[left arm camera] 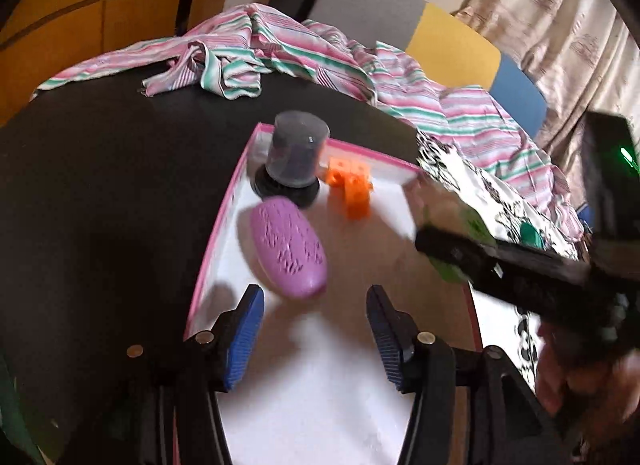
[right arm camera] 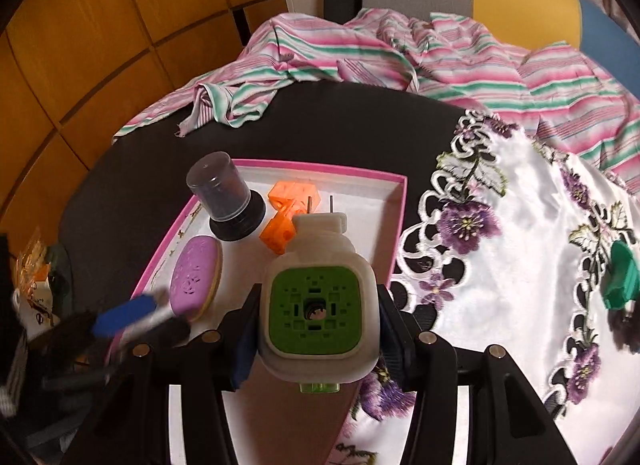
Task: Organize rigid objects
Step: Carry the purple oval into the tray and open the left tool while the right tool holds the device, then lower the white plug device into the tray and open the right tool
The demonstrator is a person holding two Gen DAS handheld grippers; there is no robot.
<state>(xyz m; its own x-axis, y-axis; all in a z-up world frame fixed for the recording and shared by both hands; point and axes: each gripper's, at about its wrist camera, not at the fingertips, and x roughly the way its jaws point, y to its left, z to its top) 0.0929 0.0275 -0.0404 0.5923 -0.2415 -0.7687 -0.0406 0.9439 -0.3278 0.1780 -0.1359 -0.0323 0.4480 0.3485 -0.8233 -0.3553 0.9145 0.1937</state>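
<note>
A pink-rimmed white tray (left arm camera: 216,233) (right arm camera: 320,169) lies on a black table. In it are a purple oval case (left arm camera: 288,251) (right arm camera: 196,273), a clear-domed pot on a black base (left arm camera: 298,157) (right arm camera: 224,193) and an orange block (left arm camera: 352,185) (right arm camera: 284,217). My left gripper (left arm camera: 316,325) hangs open over the tray's near end, just behind the purple case, with nothing between its blue pads. My right gripper (right arm camera: 318,325) is shut on a white plug-in device with a green face (right arm camera: 318,305), held above the tray's right part. It shows blurred at the right of the left wrist view.
A white cloth with purple embroidered flowers (right arm camera: 500,265) covers the table right of the tray, and a teal object (right arm camera: 622,277) lies on it. A pink and green striped cloth (right arm camera: 400,53) is bunched along the far edge. Chairs stand behind, and clutter sits at the left.
</note>
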